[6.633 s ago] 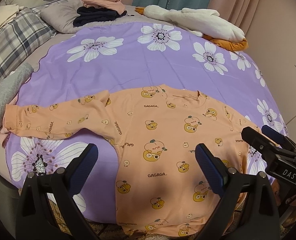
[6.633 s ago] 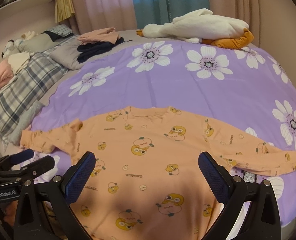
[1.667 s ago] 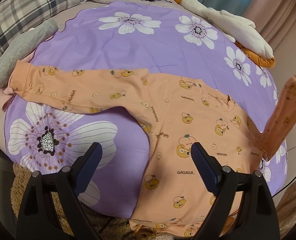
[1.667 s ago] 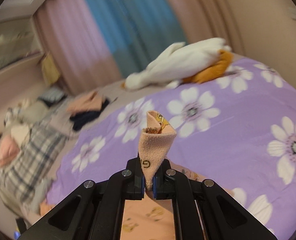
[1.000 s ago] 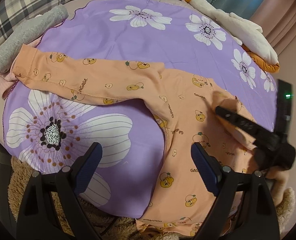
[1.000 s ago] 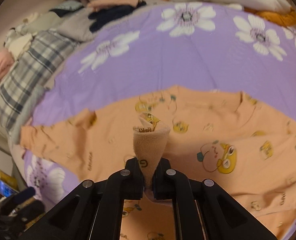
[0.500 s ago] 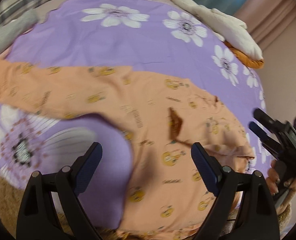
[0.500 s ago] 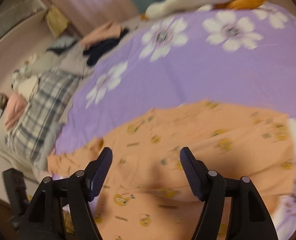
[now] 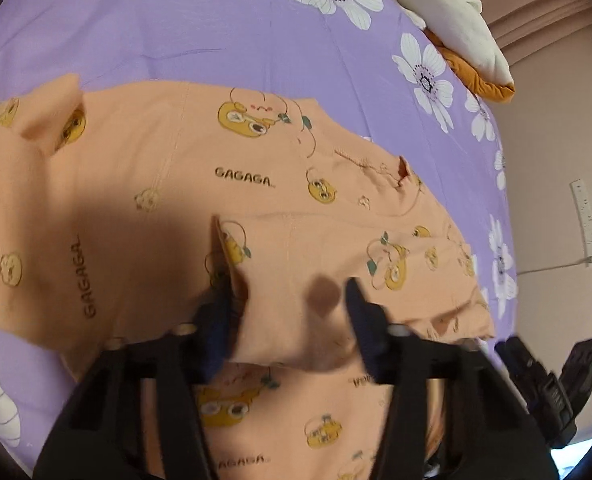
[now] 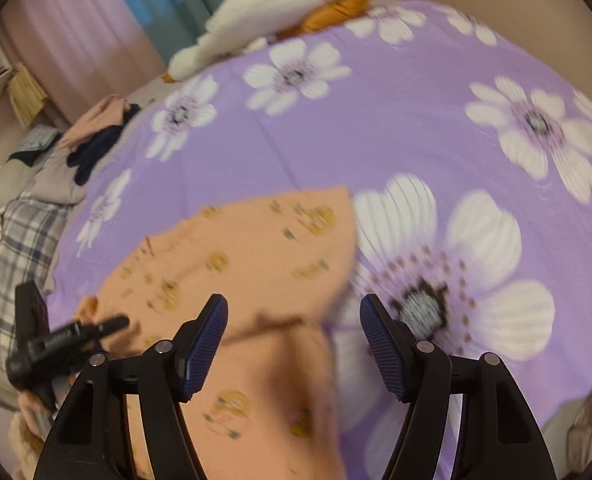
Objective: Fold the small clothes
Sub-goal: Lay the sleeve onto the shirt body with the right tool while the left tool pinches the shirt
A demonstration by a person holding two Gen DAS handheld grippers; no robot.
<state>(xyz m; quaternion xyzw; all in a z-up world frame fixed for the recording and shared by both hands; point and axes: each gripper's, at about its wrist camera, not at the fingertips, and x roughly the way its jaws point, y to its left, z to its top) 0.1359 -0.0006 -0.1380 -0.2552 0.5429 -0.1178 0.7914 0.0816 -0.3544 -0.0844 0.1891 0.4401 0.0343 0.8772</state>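
An orange child's top [image 9: 143, 184] printed with yellow cartoon fruit lies flat on a purple flowered bedspread [image 9: 231, 36]. Its right sleeve [image 9: 336, 264] lies folded across the chest. My left gripper [image 9: 285, 320] is open, its fingers low over the cuff end of that folded sleeve, one on each side. My right gripper [image 10: 293, 344] is open and empty above the top's right edge [image 10: 263, 264], and it shows at the lower right of the left wrist view [image 9: 552, 384]. The left sleeve runs out of view to the left.
A white and orange plush toy [image 9: 444, 20] lies at the far edge of the bed. A pile of dark and pink clothes [image 10: 95, 136] and a plaid blanket [image 10: 11, 248] sit at the far left. A wall [image 9: 556, 160] runs along the right of the bed.
The right gripper carried the right sleeve over the chest, let it go and drew back to the right. The left gripper moved in low over the folded sleeve.
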